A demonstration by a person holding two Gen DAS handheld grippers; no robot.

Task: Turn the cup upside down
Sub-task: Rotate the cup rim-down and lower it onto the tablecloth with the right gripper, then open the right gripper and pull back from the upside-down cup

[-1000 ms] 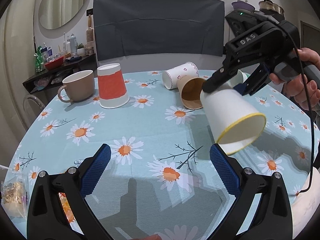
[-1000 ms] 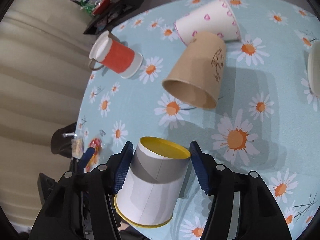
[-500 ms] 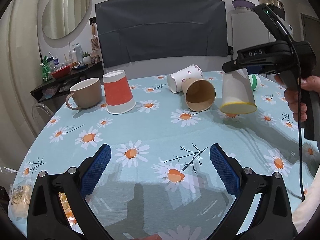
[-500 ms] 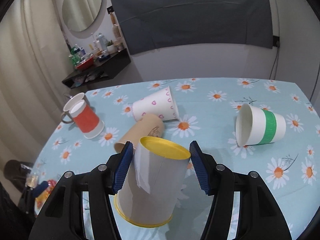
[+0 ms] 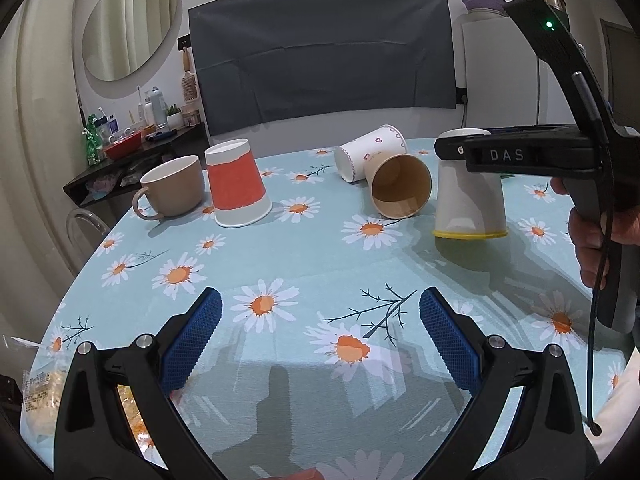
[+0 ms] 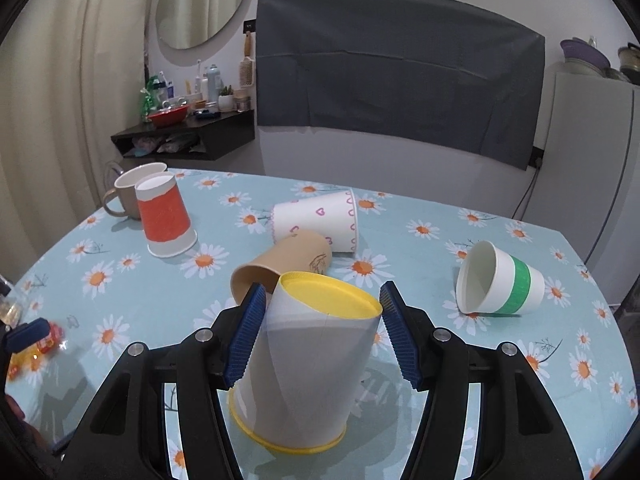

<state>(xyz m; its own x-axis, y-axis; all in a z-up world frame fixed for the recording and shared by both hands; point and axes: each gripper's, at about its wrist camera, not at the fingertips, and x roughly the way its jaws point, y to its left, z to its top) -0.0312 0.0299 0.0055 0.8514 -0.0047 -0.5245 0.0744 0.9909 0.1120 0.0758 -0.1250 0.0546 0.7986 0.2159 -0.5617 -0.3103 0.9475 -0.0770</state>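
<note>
A white paper cup with a yellow rim (image 6: 308, 364) stands upside down on the daisy tablecloth, rim down; it also shows in the left wrist view (image 5: 469, 204). My right gripper (image 6: 322, 334) straddles its base: the left pad touches the cup, the right pad (image 6: 398, 340) stands slightly off it. The right gripper shows from the side in the left wrist view (image 5: 456, 148). My left gripper (image 5: 318, 344) is open and empty, low over the near part of the table.
A red cup (image 5: 237, 184) stands upside down beside a beige mug (image 5: 172, 186). A brown cup (image 5: 400, 186), a heart-print cup (image 5: 370, 152) and a green-banded cup (image 6: 500, 280) lie on their sides. A snack packet (image 5: 36, 400) lies at the near left edge.
The right gripper swung the yellow-rimmed cup from tilted in the air to rim down, lowered it onto the table, and its jaws have widened a little. The left gripper stayed put.
</note>
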